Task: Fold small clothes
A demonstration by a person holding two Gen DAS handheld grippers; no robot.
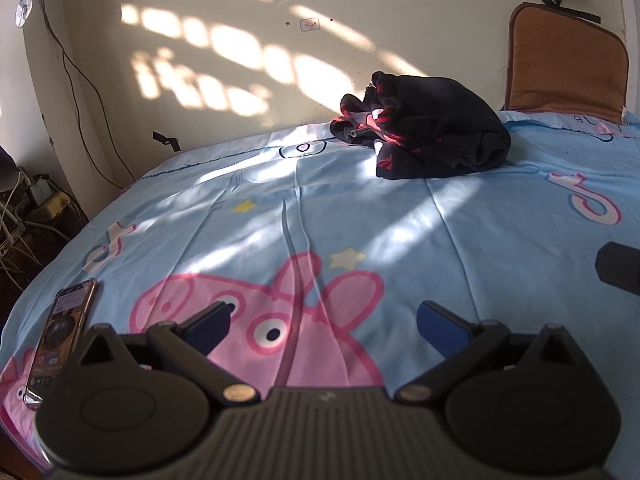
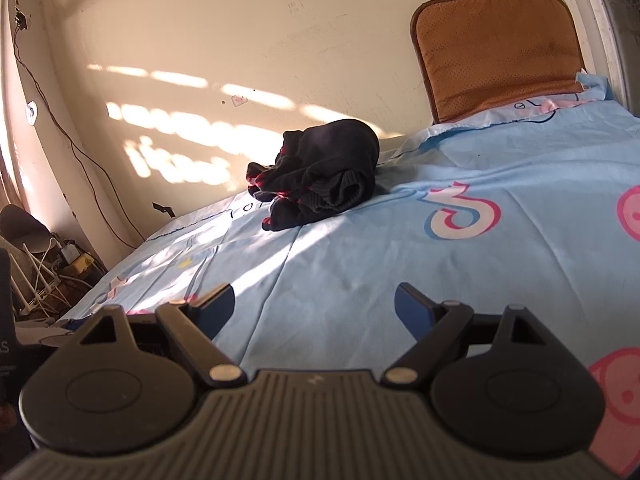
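Tongs: two pairs, left tongs point(image 1: 322, 322) and right tongs point(image 2: 314, 306), both spread wide and holding nothing, low over the near part of the bed. Bed point(image 1: 400, 220): one, blue cartoon-print sheet, bare in the middle. Brown cushion point(image 1: 566, 74): one, upright against the far wall, right. Black-and-red garment point(image 1: 428, 134): one, bunched in a heap at the far edge, well apart from both tongs; apparently unfolded, so folding looks not yet begun. Phone point(image 1: 60, 334): one, near left.

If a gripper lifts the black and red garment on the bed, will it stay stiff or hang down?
The black and red garment lies crumpled, so it probably hangs limp and unfolds. Its ribbed knit cuff suggests thick fabric that grips easily.
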